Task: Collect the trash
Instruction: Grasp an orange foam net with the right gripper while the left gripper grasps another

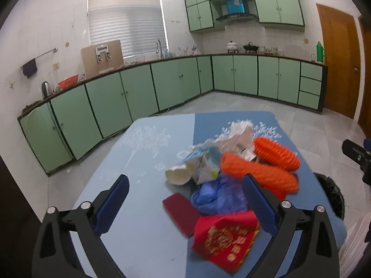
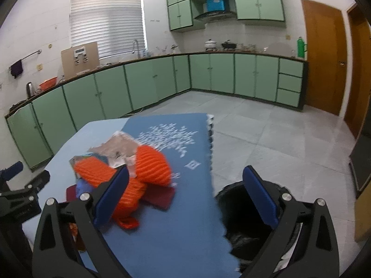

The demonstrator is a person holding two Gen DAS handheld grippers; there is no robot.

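A pile of trash lies on the blue table [image 1: 143, 153]: two orange foam nets [image 1: 259, 171], crumpled white paper [image 1: 241, 136], a white cup [image 1: 178, 175], a blue plastic bag [image 1: 218, 197], a dark red card [image 1: 180, 213] and a red cloth with gold print [image 1: 227, 236]. My left gripper [image 1: 185, 190] is open above the pile's near side, holding nothing. My right gripper [image 2: 185, 180] is open and empty over the table's right edge [image 2: 209, 153], with the orange nets [image 2: 148, 169] by its left finger. A black-lined bin [image 2: 243, 217] stands on the floor below the right gripper.
The bin also shows at the table's right side in the left wrist view [image 1: 331, 190]. Green cabinets [image 1: 139, 88] line the far walls. A wooden door [image 2: 324, 58] is at the right. Grey tiled floor [image 2: 278, 143] surrounds the table.
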